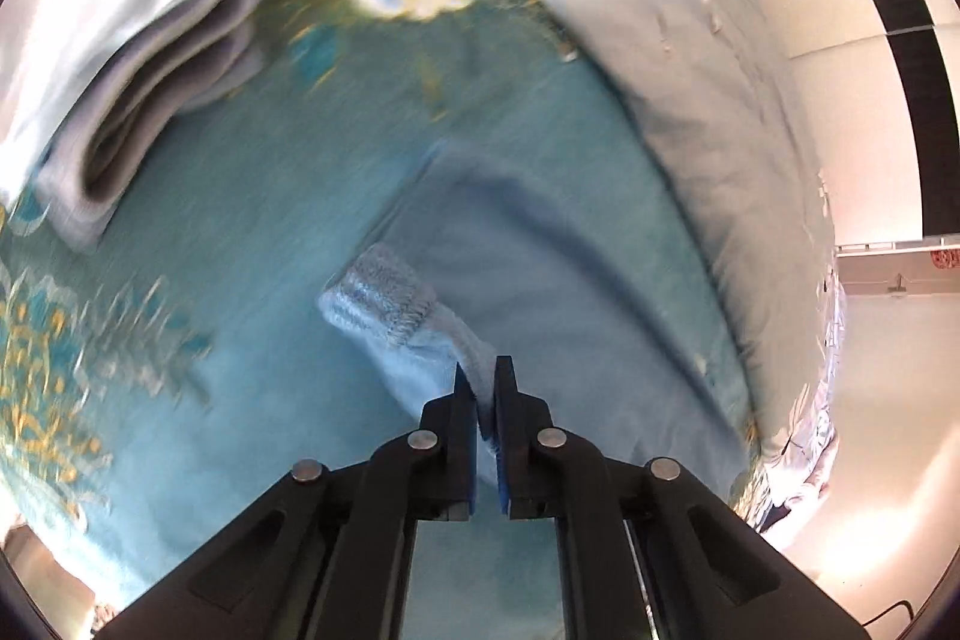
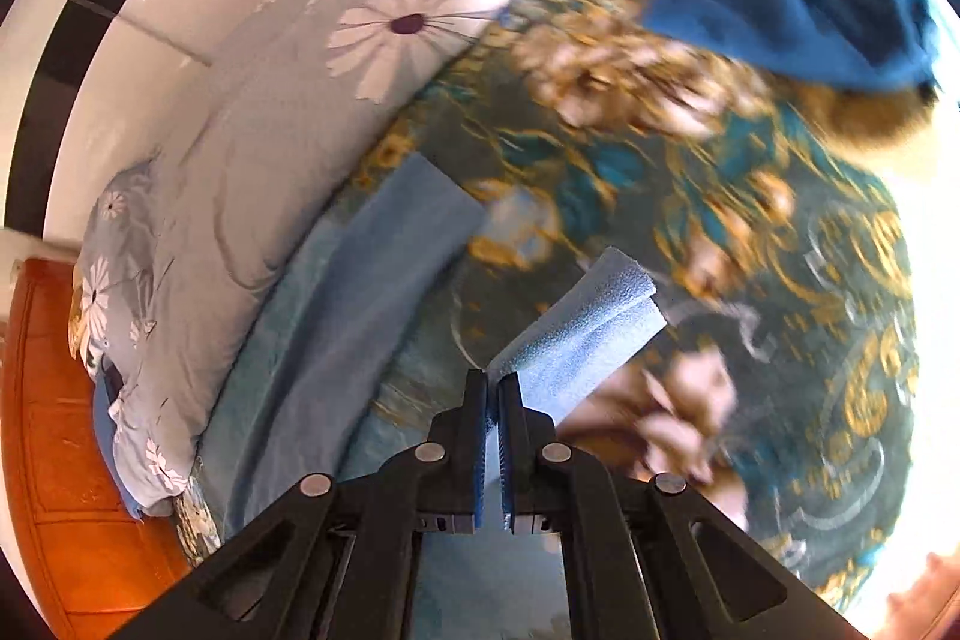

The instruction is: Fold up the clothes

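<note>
Pinching a light blue garment (image 1: 414, 340) at two spots, both grippers have it lifted above the bed (image 1: 198, 400), presumably to carry one edge over for a fold. The left gripper (image 1: 480, 382) has its fingers clamped on fabric just behind a ribbed cuff (image 1: 378, 292), which sticks out past the tips. The right gripper (image 2: 493, 388) has its fingers shut on another piece of the same pale cloth (image 2: 582, 334), doubled over beyond them. A longer strip of it (image 2: 384, 280) trails on the patterned bedspread beside a daisy-print quilt (image 2: 288, 112). A folded grey stack (image 1: 144, 100) lies well apart, likely finished work, and a darker blue item (image 2: 798, 22) lies farther up. Motion blur smears the bedspread; what kind of garment this is, I cannot tell.
</note>
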